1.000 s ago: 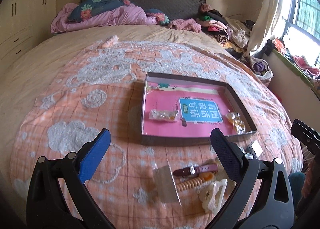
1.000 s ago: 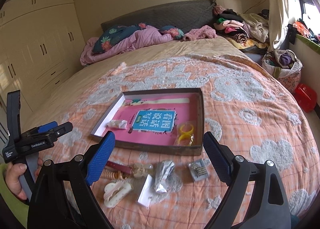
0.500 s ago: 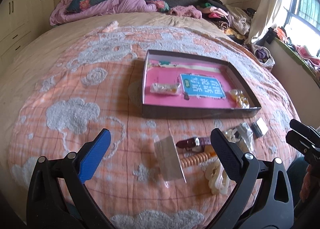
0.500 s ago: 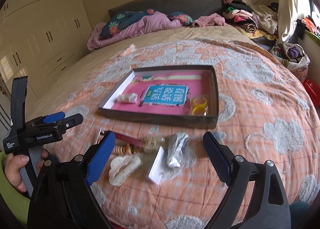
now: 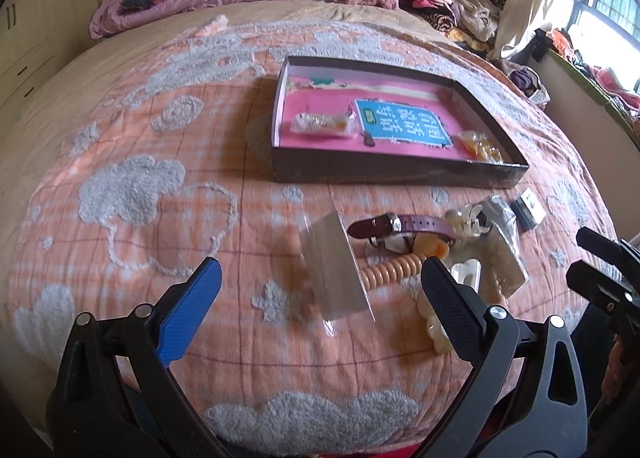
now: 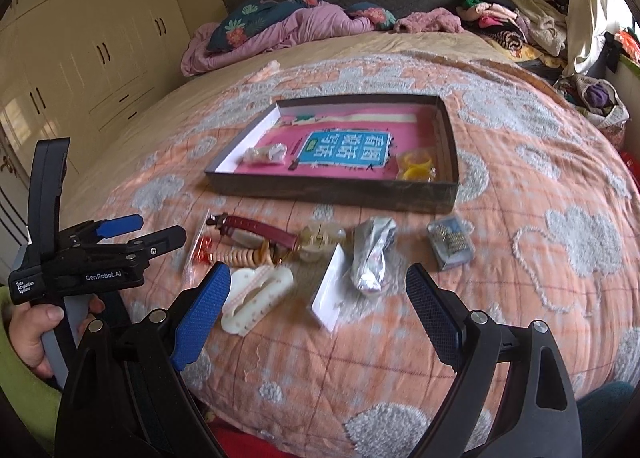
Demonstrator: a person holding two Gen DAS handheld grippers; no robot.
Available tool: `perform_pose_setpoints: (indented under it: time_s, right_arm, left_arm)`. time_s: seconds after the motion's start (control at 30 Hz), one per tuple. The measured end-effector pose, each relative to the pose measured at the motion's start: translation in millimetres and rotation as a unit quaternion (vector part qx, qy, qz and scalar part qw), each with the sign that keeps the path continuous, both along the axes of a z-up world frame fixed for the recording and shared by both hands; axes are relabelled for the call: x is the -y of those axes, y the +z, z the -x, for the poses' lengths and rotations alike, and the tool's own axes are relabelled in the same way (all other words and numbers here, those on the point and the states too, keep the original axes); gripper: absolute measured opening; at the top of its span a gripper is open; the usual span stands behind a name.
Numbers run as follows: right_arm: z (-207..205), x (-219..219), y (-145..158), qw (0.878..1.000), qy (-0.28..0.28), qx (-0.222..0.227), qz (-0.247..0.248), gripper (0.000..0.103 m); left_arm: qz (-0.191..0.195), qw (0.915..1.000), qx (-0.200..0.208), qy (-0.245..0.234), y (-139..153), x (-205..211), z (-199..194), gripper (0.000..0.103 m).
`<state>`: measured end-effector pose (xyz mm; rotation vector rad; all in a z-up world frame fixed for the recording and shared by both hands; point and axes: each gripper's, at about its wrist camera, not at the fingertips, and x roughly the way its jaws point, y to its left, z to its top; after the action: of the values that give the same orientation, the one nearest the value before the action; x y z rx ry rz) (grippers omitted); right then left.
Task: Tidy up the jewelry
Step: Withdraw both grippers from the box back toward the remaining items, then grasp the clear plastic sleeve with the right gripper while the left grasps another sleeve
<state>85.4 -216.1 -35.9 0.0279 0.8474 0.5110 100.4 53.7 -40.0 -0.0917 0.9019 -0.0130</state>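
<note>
A dark shallow box (image 5: 400, 174) (image 6: 332, 190) with a pink lining lies on the orange bedspread; a bagged trinket (image 5: 322, 124) and yellow rings (image 6: 416, 164) lie inside. Before it lie loose pieces: a maroon watch (image 5: 400, 226) (image 6: 256, 228), a beaded bracelet (image 5: 390, 270), a white hair clip (image 6: 256, 294), a clear bag (image 5: 334, 270), a foil packet (image 6: 370, 254) and a small case of beads (image 6: 450, 244). My left gripper (image 5: 320, 298) is open and empty above the clear bag. My right gripper (image 6: 316, 314) is open and empty above the white card (image 6: 330, 288).
The bed's near edge is just below both grippers. Pillows and a purple blanket (image 6: 280, 34) lie at the headboard, piled clothes (image 6: 512, 18) at the far right. Cupboards (image 6: 80, 58) line the left wall. The left gripper also shows in the right wrist view (image 6: 136, 234).
Both grippers have pulled back and tilted down toward the loose pieces near the bed's edge. The box now sits farther up in both views. Both grippers stay open.
</note>
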Motion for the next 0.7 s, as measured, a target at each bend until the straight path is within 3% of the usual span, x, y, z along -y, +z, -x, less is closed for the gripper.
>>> perform_pose_setpoints:
  time_s: [0.1,0.2,0.3,0.37,0.63,0.7]
  right_arm:
    - [2.2,-1.0,-8.5,1.0,0.001,-0.012,-0.001,0.088]
    - [1.1,-1.6,-19.1,1.0,0.0,-0.028,-0.001,0.08]
    - [-2.6,-1.6,-29.0,0.999,-0.005,-0.043,0.0,0.069]
    - [-6.0,-2.5,-36.7,0.999,-0.006,-0.053,0.0,0.055]
    - [-18.6,-12.6,-56.8,0.998,-0.001,-0.063,0.016,0.033]
    - [-22.4,-15.9,-59.7,0.998,-0.001,-0.057,0.022,0.029]
  left_arm:
    - [0.0,1.0,-0.005,0.002,-4.7,-0.2,-0.2,0.093]
    - [-0.001,0.9999,-0.011,0.003,-10.1,-0.4,-1.6,0.093]
    - [0.002,0.9998,-0.017,0.006,-15.5,-1.6,-3.9,0.093]
    - [0.006,0.9998,-0.019,0.006,-18.6,-2.4,-5.1,0.093]
    - [0.018,0.9994,-0.026,0.009,-27.6,-5.5,-10.7,0.093]
    - [0.021,0.9993,-0.031,0.008,-30.6,-5.0,-12.3,0.089]
